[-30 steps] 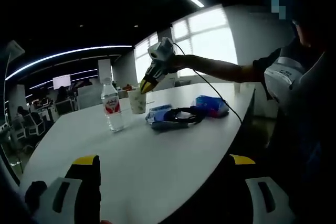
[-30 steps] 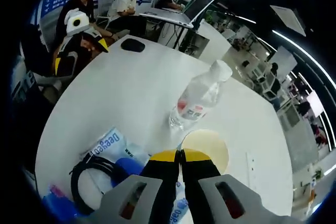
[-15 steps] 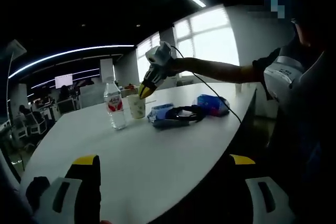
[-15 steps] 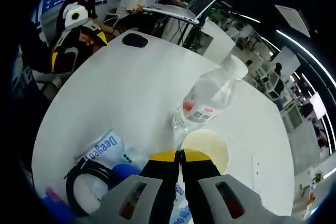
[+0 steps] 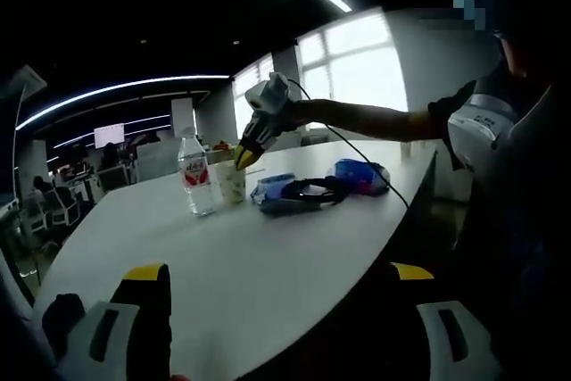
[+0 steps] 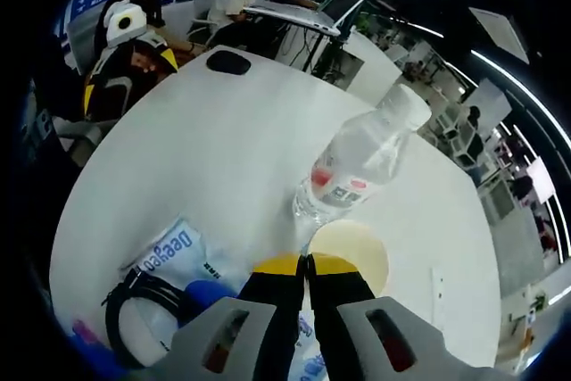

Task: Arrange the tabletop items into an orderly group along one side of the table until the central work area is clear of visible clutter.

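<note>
My right gripper (image 6: 306,263) is shut, its yellow tips pinched on the near rim of a paper cup (image 6: 350,254). In the left gripper view the same right gripper (image 5: 243,161) comes down onto the cup (image 5: 232,185) from a person's outstretched arm. A clear water bottle (image 6: 357,167) with a red label stands right beside the cup; it is also the bottle (image 5: 197,183) left of the cup. My left gripper (image 5: 278,274) is open over the table's near edge, far from the items, holding nothing.
Blue tissue packs (image 5: 272,192) (image 6: 174,252), another blue pack (image 5: 359,176) and a coiled black cable (image 5: 312,192) lie right of the cup. A black mouse (image 6: 229,62) sits at the white table's (image 5: 250,256) far end. Seated people and a laptop (image 6: 312,15) lie beyond.
The cup has shifted slightly toward the bottle with the right gripper on it. The left gripper stays open in the same place.
</note>
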`<state>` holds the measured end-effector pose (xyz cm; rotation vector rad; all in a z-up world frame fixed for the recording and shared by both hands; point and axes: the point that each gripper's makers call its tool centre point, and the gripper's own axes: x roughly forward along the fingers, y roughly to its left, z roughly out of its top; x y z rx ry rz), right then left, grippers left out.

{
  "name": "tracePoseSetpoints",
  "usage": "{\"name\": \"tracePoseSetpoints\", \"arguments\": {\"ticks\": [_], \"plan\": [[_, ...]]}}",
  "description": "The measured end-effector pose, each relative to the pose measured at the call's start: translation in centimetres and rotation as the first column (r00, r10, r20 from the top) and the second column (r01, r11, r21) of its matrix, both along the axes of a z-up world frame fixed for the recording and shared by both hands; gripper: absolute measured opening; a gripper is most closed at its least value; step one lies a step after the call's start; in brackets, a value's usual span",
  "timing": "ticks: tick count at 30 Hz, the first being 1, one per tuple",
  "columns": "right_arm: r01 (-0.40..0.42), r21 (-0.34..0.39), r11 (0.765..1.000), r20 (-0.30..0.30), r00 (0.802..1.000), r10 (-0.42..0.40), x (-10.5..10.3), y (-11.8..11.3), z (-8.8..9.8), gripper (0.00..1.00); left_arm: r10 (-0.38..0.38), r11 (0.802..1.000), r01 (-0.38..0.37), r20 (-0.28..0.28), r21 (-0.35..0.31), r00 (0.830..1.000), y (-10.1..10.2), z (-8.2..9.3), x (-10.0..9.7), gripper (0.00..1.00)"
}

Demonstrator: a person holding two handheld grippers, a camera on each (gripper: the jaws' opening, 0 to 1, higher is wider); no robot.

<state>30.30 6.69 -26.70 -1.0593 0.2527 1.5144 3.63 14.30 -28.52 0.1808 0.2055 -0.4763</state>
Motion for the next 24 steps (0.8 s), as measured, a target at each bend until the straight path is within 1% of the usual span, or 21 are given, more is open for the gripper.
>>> {"name": "tracePoseSetpoints", "arguments": {"ticks": [2,7,10,12,15,16,17,19,20,22,24], "plan": [[-0.003,0.002,1.000,0.000,1.000,0.003,0.0,0.1,0.0,0.00,0.000,1.000,0.000,0.000,0.001,1.000,0.0,0.0,0.0,1.00],[0.008,0.007,1.000,-0.025,1.000,-0.008,0.0,0.1,0.0,0.00,0.002,1.000,-0.002,-0.002,-0.001,1.000,0.1,-0.1,-0.1,1.00],[0.019,0.011,1.000,-0.028,0.999,-0.018,0.3,0.2,0.0,0.05,0.001,1.000,-0.001,-0.003,-0.002,1.000,0.1,-0.2,-0.1,0.99],[0.020,0.014,1.000,-0.023,1.000,-0.020,0.6,0.2,0.1,0.05,0.001,1.000,-0.001,-0.003,-0.001,1.000,0.1,-0.2,-0.1,0.99],[0.027,0.035,0.999,-0.019,0.999,-0.027,0.7,0.3,0.7,0.07,0.002,1.000,-0.002,-0.003,-0.004,1.000,0.2,-0.3,-0.1,0.99],[0.033,0.052,0.998,-0.012,0.999,-0.033,0.9,0.4,1.1,0.08,0.002,1.000,-0.002,-0.003,-0.005,1.000,0.1,-0.3,-0.1,0.99],[0.037,0.056,0.998,-0.012,0.999,-0.036,0.9,0.3,1.3,0.10,0.002,1.000,-0.002,-0.003,-0.005,1.000,0.0,-0.3,0.0,0.99],[0.043,0.068,0.997,-0.009,0.999,-0.042,0.9,0.1,1.7,0.17,0.001,1.000,-0.001,-0.004,-0.003,1.000,0.0,-0.4,0.0,0.99],[0.051,0.077,0.996,0.006,0.999,-0.051,1.0,0.0,2.0,0.18,0.000,1.000,0.000,-0.005,-0.003,1.000,0.0,-0.4,0.1,0.99],[0.053,0.084,0.995,0.014,0.998,-0.054,1.1,-0.3,2.4,0.18,0.001,1.000,-0.001,-0.006,-0.004,1.000,0.0,-0.4,0.2,0.99],[0.062,0.102,0.993,0.009,0.998,-0.063,1.0,-0.6,2.8,0.20,0.002,1.000,-0.002,-0.008,-0.008,1.000,0.0,-0.4,0.5,0.99]]}}
